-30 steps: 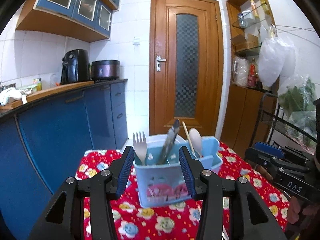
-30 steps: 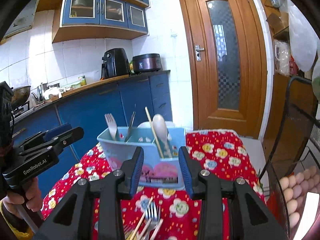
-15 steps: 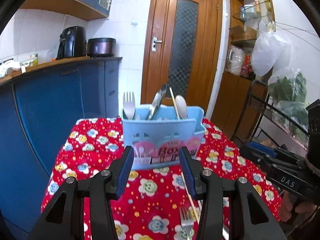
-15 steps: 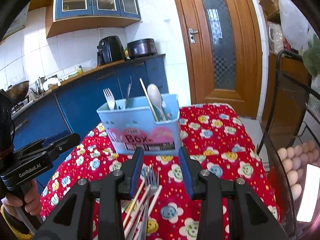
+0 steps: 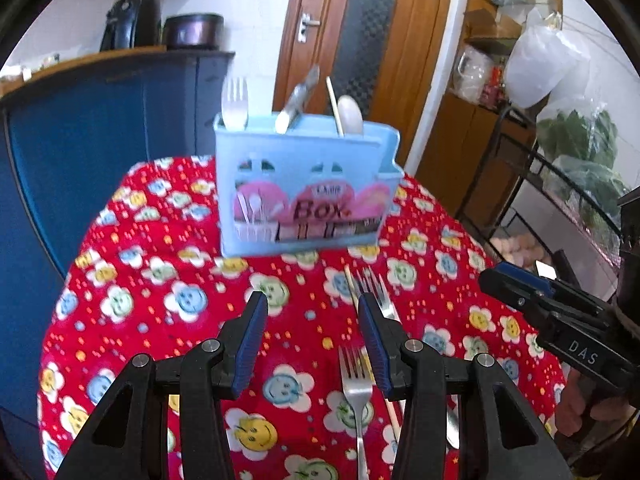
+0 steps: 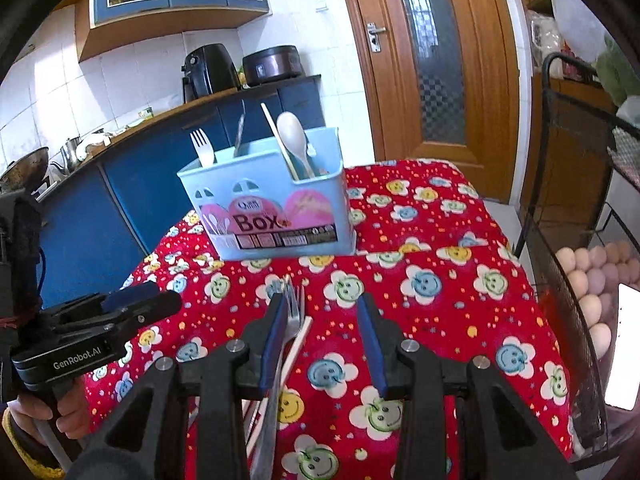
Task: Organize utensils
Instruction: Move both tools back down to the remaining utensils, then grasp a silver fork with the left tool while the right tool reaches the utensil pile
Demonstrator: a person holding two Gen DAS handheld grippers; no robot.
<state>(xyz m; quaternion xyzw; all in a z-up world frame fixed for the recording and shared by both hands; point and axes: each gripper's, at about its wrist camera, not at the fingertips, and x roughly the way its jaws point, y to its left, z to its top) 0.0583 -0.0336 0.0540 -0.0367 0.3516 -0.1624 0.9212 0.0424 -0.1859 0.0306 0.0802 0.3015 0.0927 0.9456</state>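
A light blue utensil box (image 5: 304,192) marked "Box" stands on the far part of the red flowered tablecloth (image 5: 160,312); it also shows in the right wrist view (image 6: 272,208). It holds a fork (image 5: 235,104), a knife (image 5: 298,100), a chopstick (image 5: 334,106) and a spoon (image 5: 350,114). Loose forks (image 5: 356,392) and chopsticks lie on the cloth near me; they also show in the right wrist view (image 6: 294,308). My left gripper (image 5: 312,312) is open and empty above the cloth. My right gripper (image 6: 322,312) is open and empty, beside the loose utensils.
Blue kitchen cabinets (image 6: 128,184) with an air fryer (image 6: 206,68) and a cooker stand on the left. A wooden door (image 6: 432,56) is behind. A black wire rack with eggs (image 6: 592,280) stands close to the table's right edge.
Both grippers have pulled back from the utensil box and tilted down. The box stays on the cloth, and the loose forks and chopsticks have come into view.
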